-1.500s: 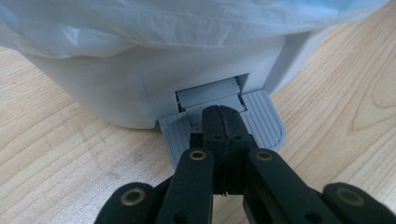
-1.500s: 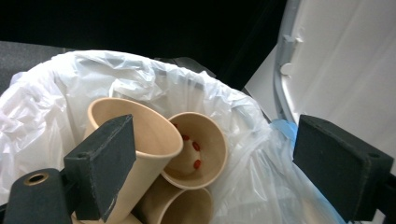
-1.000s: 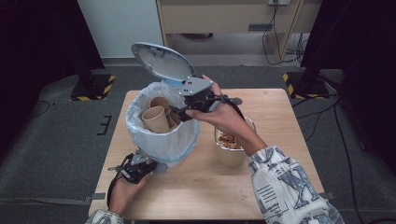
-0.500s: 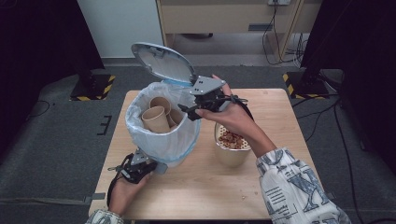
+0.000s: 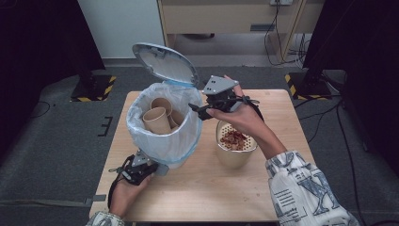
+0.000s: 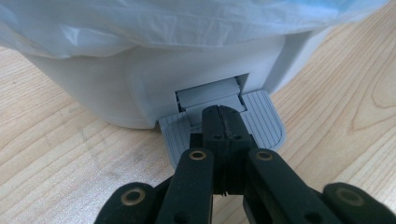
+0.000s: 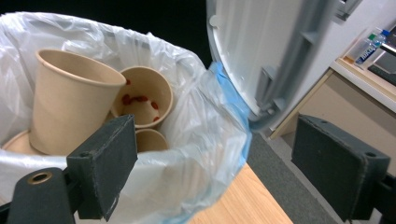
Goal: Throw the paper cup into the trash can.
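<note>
The small white pedal bin [image 5: 162,136] lined with a clear plastic bag stands on the wooden table [image 5: 207,188], lid up; the left gripper [image 6: 223,122], jaws clenched empty, presses its grey ribbed pedal [image 6: 261,122]; the right gripper [image 5: 200,111], jaws parted and empty, hovers beside its rim, above the tan paper cups [image 7: 74,98] inside.

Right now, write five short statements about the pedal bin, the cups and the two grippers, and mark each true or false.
1. The white pedal bin has its lid shut. False: it stands raised.
2. Tan paper cups lie in the bin. True.
3. The left gripper, shut, presses the grey ribbed pedal. True.
4. The right gripper grips a cup. False: its fingers are apart, holding nothing.
5. The beige bowl is empty. False: it holds reddish-brown pieces.
</note>
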A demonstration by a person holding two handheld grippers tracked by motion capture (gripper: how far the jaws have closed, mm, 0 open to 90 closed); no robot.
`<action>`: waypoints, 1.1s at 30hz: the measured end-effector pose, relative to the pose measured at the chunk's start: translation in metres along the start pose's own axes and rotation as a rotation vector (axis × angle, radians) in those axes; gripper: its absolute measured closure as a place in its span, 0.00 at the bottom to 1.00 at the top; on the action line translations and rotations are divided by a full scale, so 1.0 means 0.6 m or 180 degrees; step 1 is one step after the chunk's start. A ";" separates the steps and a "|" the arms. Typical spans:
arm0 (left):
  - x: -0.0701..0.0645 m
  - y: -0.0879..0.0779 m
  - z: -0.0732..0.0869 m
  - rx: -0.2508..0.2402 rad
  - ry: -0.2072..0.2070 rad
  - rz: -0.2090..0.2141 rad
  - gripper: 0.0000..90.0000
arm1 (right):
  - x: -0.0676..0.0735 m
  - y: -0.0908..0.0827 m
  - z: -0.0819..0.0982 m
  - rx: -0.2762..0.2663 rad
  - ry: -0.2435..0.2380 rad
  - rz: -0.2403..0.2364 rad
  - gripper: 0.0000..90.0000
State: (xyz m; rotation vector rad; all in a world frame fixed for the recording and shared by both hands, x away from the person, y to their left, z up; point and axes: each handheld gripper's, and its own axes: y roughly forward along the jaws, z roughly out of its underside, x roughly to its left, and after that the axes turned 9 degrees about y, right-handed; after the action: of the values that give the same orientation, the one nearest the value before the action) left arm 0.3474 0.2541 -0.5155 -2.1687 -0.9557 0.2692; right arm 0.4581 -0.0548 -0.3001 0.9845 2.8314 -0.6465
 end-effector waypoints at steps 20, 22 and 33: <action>0.000 0.000 0.000 0.0002 -0.0001 -0.0002 1.00 | -0.036 -0.022 0.046 0.0062 0.0193 0.0150 0.14; 0.000 0.000 0.000 0.0001 0.0000 -0.0004 1.00 | -0.040 -0.025 0.052 0.0065 0.0223 0.0183 0.13; 0.000 0.000 0.000 0.0013 0.0001 -0.0004 1.00 | -0.064 -0.043 0.082 0.0115 0.0366 0.0302 0.12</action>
State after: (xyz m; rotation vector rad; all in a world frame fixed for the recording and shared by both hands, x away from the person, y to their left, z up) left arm 0.3472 0.2540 -0.5153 -2.1644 -0.9558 0.2701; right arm 0.4695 -0.1152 -0.3280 1.1912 2.8578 -0.6538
